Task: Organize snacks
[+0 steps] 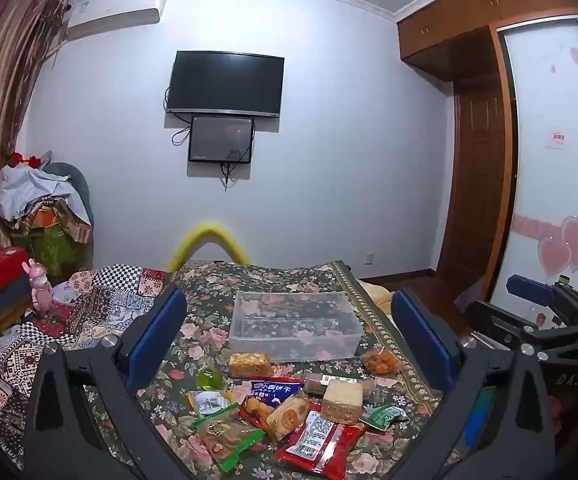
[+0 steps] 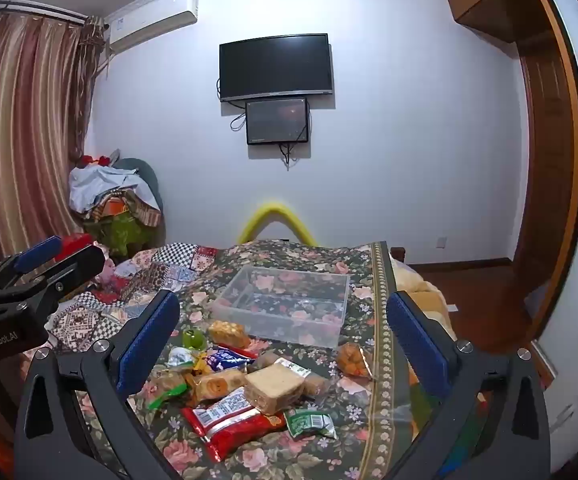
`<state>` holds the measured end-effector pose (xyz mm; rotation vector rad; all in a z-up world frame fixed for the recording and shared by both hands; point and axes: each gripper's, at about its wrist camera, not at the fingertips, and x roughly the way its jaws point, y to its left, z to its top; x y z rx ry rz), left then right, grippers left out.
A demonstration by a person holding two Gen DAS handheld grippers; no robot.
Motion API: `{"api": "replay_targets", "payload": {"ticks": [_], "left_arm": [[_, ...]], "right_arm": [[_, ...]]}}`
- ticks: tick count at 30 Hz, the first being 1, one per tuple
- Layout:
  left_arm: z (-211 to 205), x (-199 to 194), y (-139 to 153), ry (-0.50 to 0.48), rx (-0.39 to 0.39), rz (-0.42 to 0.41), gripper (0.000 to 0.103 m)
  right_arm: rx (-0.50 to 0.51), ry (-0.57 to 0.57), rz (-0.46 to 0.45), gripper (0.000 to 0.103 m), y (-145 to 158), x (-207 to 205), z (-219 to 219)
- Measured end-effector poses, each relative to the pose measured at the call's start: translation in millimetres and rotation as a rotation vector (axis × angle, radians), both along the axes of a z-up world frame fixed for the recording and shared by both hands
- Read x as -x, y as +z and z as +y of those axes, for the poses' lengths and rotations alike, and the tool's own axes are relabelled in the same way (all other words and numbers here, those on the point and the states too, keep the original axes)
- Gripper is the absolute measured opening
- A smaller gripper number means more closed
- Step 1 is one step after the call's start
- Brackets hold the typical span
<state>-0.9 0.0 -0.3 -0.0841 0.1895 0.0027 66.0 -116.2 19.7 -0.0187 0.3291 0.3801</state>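
Note:
A pile of wrapped snacks lies on the floral cloth: a red packet [image 1: 321, 438] [image 2: 231, 420], a tan square cake [image 1: 341, 400] [image 2: 275, 386], a blue packet [image 1: 273, 390], a small green packet [image 2: 311, 424] and an orange snack bag [image 1: 381, 362] [image 2: 353, 358]. A clear plastic box [image 1: 295, 326] [image 2: 285, 304] stands empty behind the pile. My left gripper [image 1: 289, 332] is open and empty, held above the pile. My right gripper [image 2: 283, 330] is open and empty, also above the pile. The right gripper also shows at the right edge of the left wrist view [image 1: 537, 300].
The floral cloth [image 1: 209, 292] covers a bed, with a patchwork quilt [image 1: 101, 300] on the left. A yellow foam arch [image 1: 209, 240] stands at the far end. The bed's right edge [image 2: 389, 320] drops to a wooden floor. A clothes pile [image 1: 45, 208] is far left.

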Motion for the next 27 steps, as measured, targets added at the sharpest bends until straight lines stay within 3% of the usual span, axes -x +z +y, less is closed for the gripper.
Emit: {"api": "replay_targets", "payload": {"ticks": [27], "left_arm": [[-5, -1, -2, -0.008, -0.011, 0.017, 0.103]], "right_arm": [[-0.011, -0.004, 0.002, 0.103, 1, 2, 0]]}}
